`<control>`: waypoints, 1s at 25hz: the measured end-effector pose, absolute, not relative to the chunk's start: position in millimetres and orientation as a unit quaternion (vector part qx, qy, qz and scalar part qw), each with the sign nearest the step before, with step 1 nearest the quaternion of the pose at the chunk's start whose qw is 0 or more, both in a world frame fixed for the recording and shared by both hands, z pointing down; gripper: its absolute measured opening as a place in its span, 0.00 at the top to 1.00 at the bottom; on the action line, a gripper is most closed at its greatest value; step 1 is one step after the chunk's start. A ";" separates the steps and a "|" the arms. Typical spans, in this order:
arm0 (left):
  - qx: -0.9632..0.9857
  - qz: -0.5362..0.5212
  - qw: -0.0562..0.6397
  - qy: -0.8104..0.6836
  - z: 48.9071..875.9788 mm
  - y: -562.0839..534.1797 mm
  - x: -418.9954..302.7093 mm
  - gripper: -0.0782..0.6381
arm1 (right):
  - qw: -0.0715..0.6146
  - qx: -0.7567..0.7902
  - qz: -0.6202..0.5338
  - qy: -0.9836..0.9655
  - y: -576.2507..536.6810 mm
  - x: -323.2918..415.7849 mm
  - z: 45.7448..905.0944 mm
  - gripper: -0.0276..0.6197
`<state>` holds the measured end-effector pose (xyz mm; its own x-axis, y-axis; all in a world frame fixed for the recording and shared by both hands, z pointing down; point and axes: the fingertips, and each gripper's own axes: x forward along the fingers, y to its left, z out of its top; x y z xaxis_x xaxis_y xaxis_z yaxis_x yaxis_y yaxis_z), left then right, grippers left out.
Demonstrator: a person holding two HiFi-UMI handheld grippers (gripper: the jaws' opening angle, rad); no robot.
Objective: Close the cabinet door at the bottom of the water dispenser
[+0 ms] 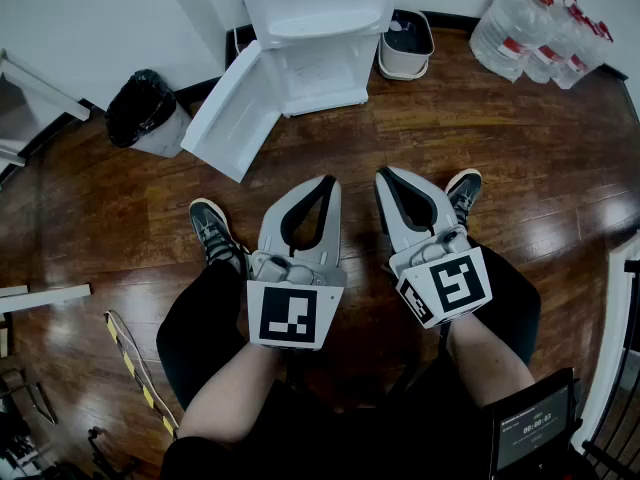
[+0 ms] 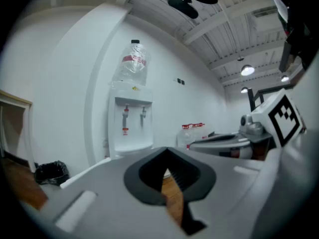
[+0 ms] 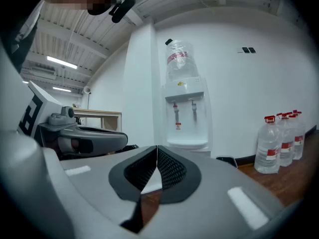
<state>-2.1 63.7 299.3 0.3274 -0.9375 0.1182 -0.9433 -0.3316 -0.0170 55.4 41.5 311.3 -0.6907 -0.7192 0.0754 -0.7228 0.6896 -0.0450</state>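
Note:
A white water dispenser (image 1: 315,28) stands against the far wall, with a bottle on top (image 3: 178,59). Its bottom cabinet door (image 1: 228,116) hangs wide open, swung out to the left over the wooden floor. My left gripper (image 1: 330,182) and right gripper (image 1: 382,176) are held side by side above my shoes, well short of the dispenser. Both are shut with nothing between the jaws. The left gripper view shows the dispenser (image 2: 130,126) ahead beyond the closed jaws (image 2: 167,151). The right gripper view shows its taps (image 3: 184,111) above the closed jaws (image 3: 156,148).
A black bin bag (image 1: 142,106) sits left of the open door. A white bin (image 1: 405,46) stands right of the dispenser. Several spare water bottles (image 1: 540,28) stand at the far right corner. A white shelf edge (image 1: 40,86) is at the left, and cables (image 1: 130,368) lie on the floor near me.

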 end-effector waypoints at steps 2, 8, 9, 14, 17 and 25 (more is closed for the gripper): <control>0.813 0.056 0.030 -0.579 298.1 58.3 -4.9 0.86 | 0.026 0.391 0.037 -0.919 36.8 53.6 308.1 0.95; 0.812 0.054 0.027 -0.581 291.1 34.1 -12.9 0.86 | 0.026 0.388 0.034 -0.921 14.1 45.0 301.2 0.95; 0.812 0.055 0.027 -0.581 291.3 29.9 -13.9 0.86 | 0.027 0.387 0.034 -0.921 9.9 43.4 301.6 0.95; 0.812 0.058 0.035 -0.580 293.3 7.2 -21.4 0.86 | 0.032 0.382 0.037 -0.923 -13.4 35.8 302.7 0.95; 0.804 0.060 0.048 -0.590 304.1 -4.5 -38.2 0.86 | 0.033 0.380 0.043 -0.923 -23.6 31.1 304.4 0.95; 0.740 0.116 0.094 -0.656 370.6 -27.2 -139.1 0.86 | 0.022 0.384 0.061 -0.921 -44.2 18.4 298.1 0.95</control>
